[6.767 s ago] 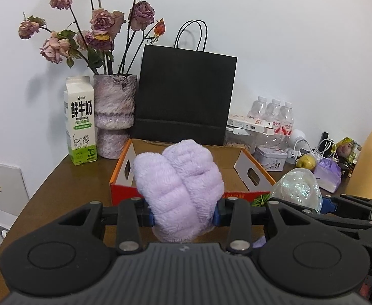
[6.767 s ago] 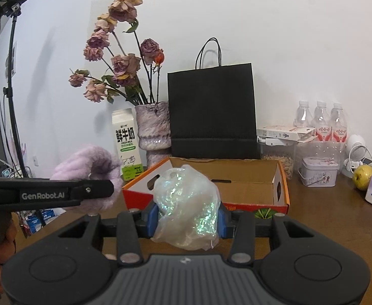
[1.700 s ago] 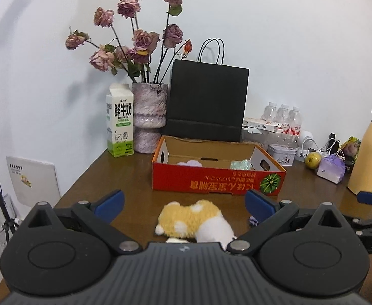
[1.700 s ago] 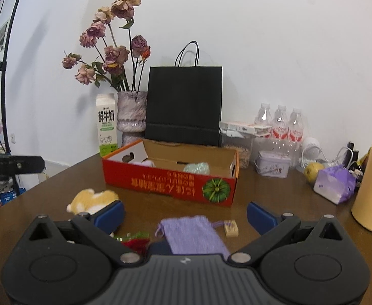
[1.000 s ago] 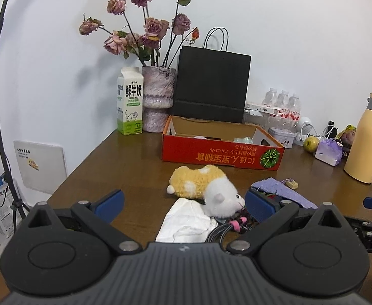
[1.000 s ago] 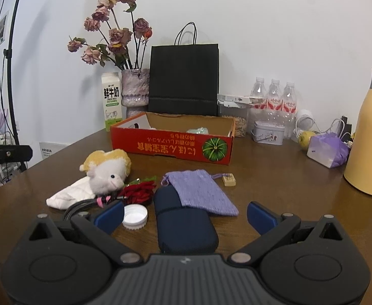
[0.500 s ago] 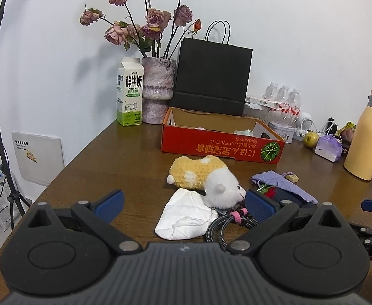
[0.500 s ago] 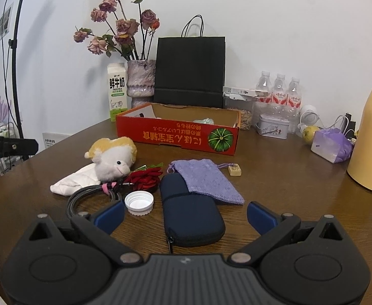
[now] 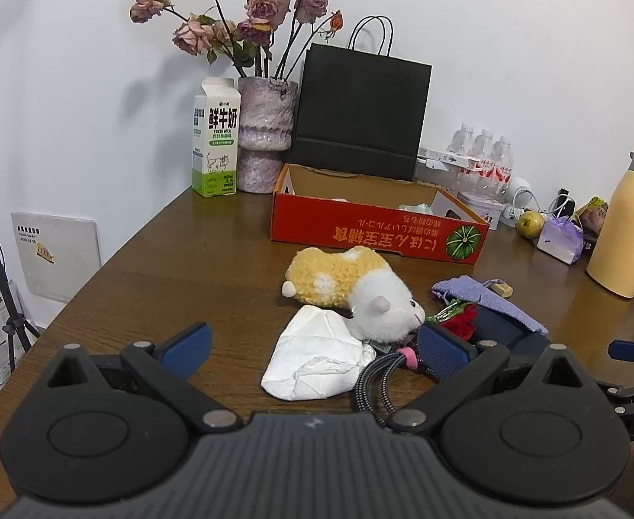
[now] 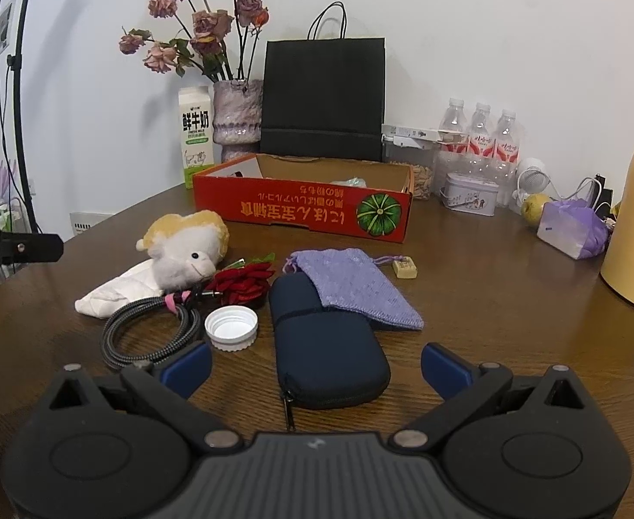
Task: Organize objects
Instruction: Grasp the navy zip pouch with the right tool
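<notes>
Loose items lie on the brown table before a red cardboard box (image 9: pixel 373 229) (image 10: pixel 299 212): a yellow-and-white plush toy (image 9: pixel 351 285) (image 10: pixel 187 246), a crumpled white cloth (image 9: pixel 317 359) (image 10: pixel 117 287), a coiled black cable (image 10: pixel 152 333), a white bottle cap (image 10: pixel 231 327), a red fabric flower (image 10: pixel 243 283), a navy zip case (image 10: pixel 323 346) and a lilac knit pouch (image 10: pixel 355 287). My left gripper (image 9: pixel 312 346) is open and empty, just short of the cloth. My right gripper (image 10: pixel 314 365) is open and empty, with the navy case between its fingers.
Behind the box stand a milk carton (image 9: pixel 215 138), a vase of dried roses (image 9: pixel 265 134), a black paper bag (image 9: pixel 360 108) and water bottles (image 10: pixel 481 138). A yellow flask (image 9: pixel 624 225), an apple (image 10: pixel 535 207) and a purple packet (image 10: pixel 572 227) are at the right.
Both grippers, earlier shut on a purple plush and an iridescent bag, are now open and have drawn back from the box toward the loose items. The right gripper has closed in on the navy case.
</notes>
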Demonstrator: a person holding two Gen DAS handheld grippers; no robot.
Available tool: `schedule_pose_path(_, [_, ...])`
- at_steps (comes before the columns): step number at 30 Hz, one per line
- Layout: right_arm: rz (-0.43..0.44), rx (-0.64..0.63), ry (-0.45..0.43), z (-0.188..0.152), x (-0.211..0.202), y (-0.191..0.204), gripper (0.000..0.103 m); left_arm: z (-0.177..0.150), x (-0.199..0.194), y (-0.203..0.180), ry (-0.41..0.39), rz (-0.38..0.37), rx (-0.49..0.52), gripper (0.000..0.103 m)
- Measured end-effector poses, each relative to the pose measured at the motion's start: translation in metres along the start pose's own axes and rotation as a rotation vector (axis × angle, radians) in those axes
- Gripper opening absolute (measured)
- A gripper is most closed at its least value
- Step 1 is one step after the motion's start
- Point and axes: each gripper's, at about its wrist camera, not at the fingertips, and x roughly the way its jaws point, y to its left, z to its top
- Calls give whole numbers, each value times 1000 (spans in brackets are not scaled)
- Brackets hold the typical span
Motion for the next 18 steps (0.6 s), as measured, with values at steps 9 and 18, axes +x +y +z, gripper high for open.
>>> schedule_pose_path(9, [-11,-15,53,2,23,-3,103,-4,14,2,45,0,9,103])
schedule_pose_path(18, [3,-25,156,13,67,-12,95,-3,20,7,62,11,-3,103])
